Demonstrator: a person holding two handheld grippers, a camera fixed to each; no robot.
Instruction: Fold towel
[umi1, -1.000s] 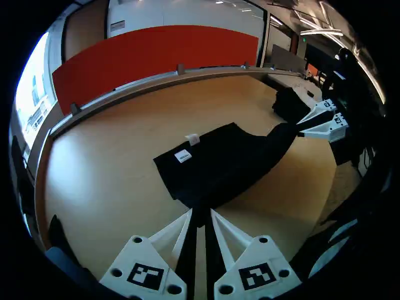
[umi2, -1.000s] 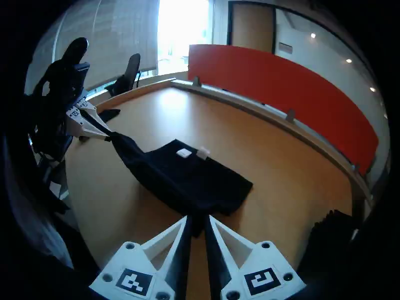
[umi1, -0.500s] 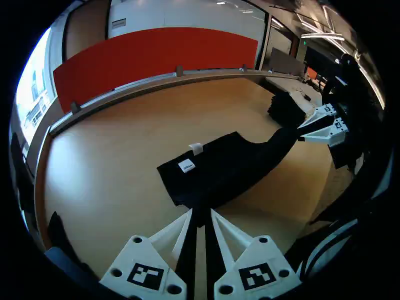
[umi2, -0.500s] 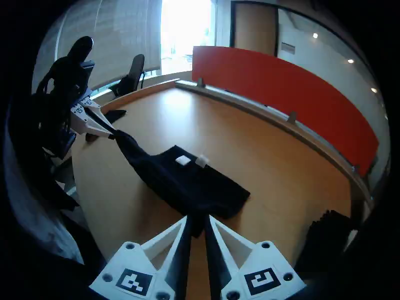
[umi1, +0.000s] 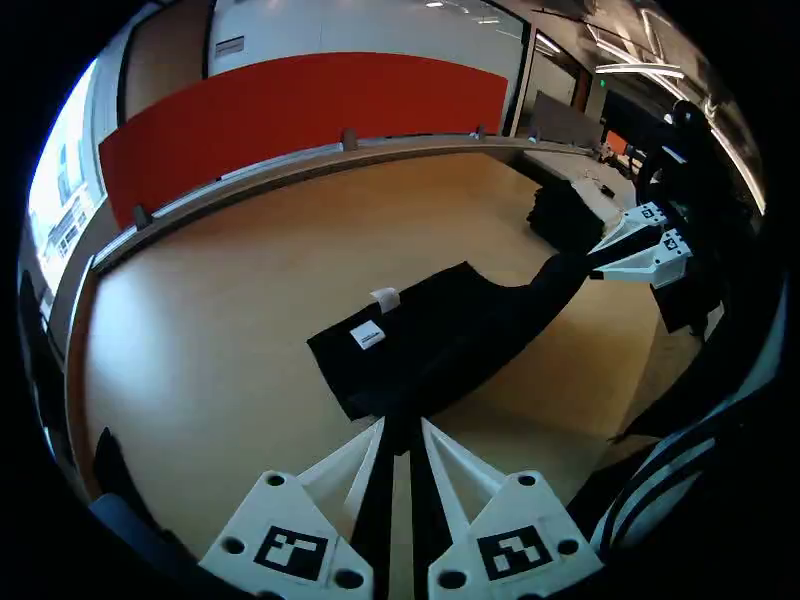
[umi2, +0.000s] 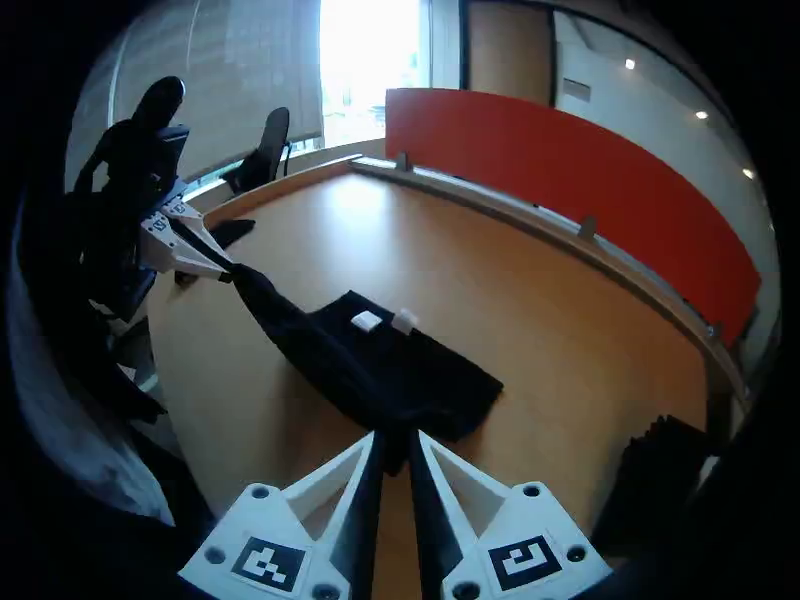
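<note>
The left gripper (umi1: 400, 428) and right gripper (umi2: 397, 440) each pinch a corner of the black towel (umi1: 440, 330); hold that edge taut and level, then lay it squarely on the desk (umi1: 220, 300).

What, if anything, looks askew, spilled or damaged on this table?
Nothing is spilled or damaged. The black towel lies skewed on the table, one edge lifted and stretched between the left gripper and right gripper, each shut on a corner. Two white tags show on top. That fits a fold under way.
</note>
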